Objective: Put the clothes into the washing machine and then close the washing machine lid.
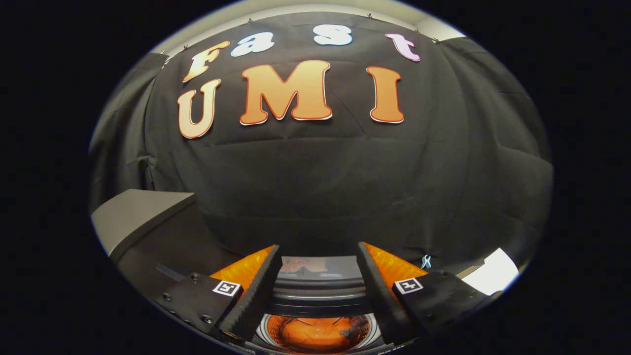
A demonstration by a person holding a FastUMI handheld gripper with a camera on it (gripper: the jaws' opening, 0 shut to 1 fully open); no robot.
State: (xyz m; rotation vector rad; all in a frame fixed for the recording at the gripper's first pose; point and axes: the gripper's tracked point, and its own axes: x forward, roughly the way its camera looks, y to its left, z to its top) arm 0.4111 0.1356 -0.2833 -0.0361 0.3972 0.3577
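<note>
My gripper is open and holds nothing. Below and between its fingers is the washing machine's round drum opening, with orange clothes lying inside. The machine's lid stands raised behind the drum, just ahead of the fingers, and its glass catches a faint reflection. The fingers hover over the machine, one on each side of the opening, touching neither lid nor clothes.
A grey flat panel juts out to the left of the fingers. A white surface lies to the right, with a small light-blue clip near it. The booth's black cloth wall hangs close behind the machine.
</note>
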